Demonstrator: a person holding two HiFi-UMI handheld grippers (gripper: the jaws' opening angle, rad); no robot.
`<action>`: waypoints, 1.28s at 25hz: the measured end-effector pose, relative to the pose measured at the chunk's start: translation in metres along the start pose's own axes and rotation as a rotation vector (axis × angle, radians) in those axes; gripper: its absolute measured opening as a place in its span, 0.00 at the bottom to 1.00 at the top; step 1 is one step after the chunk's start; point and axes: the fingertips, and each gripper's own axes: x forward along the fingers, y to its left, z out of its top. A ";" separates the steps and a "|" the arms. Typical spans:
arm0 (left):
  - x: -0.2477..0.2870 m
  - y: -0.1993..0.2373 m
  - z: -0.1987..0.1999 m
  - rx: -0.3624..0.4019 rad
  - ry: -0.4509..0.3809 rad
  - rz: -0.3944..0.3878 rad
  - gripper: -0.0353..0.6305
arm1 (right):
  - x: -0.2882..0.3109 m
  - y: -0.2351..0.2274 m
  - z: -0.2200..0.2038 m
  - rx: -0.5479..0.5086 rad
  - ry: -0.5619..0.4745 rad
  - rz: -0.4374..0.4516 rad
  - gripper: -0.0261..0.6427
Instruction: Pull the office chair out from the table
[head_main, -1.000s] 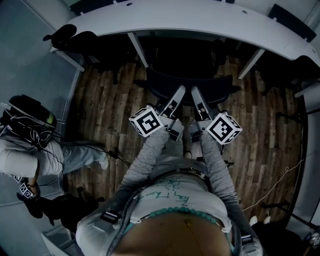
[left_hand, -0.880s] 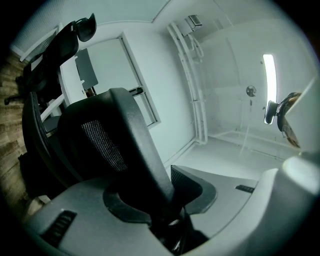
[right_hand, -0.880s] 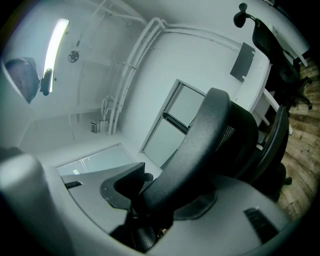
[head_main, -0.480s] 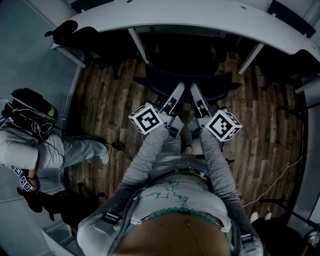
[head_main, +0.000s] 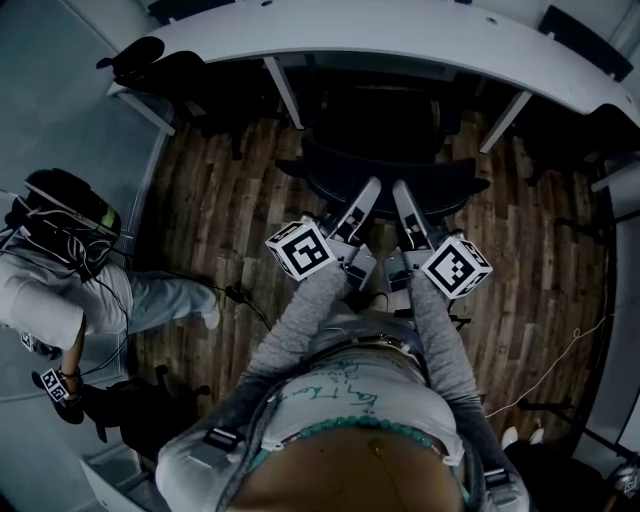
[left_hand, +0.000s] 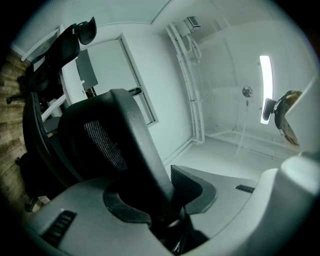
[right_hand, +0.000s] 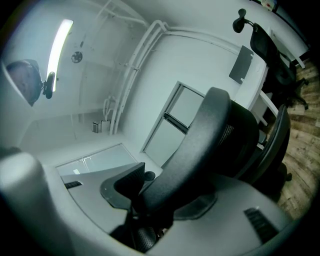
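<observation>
A black mesh office chair stands half under the curved white table, its seat beneath the tabletop. Both grippers point forward at the top rim of its backrest. My left gripper is shut on the rim left of centre, and in the left gripper view the dark rim runs between the jaws of the left gripper, pressed by both pads. My right gripper is shut on the rim just to the right. In the right gripper view the rim is clamped in the right gripper.
Wooden floor surrounds the chair. Table legs flank it. Another black chair sits at the table's left end. A person with cables crouches at the left. A thin cord lies on the right floor.
Both grippers have drawn back a little toward me with the backrest held between them, and the chair has come slightly out from under the table.
</observation>
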 end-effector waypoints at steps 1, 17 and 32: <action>0.001 0.001 0.001 -0.004 0.000 -0.003 0.26 | 0.001 0.000 0.000 -0.005 0.000 -0.003 0.31; -0.044 -0.007 0.004 -0.013 0.042 -0.032 0.26 | -0.015 0.030 -0.034 -0.022 -0.039 -0.028 0.31; -0.053 -0.021 -0.002 -0.013 0.049 -0.046 0.26 | -0.031 0.038 -0.035 -0.014 -0.044 -0.044 0.30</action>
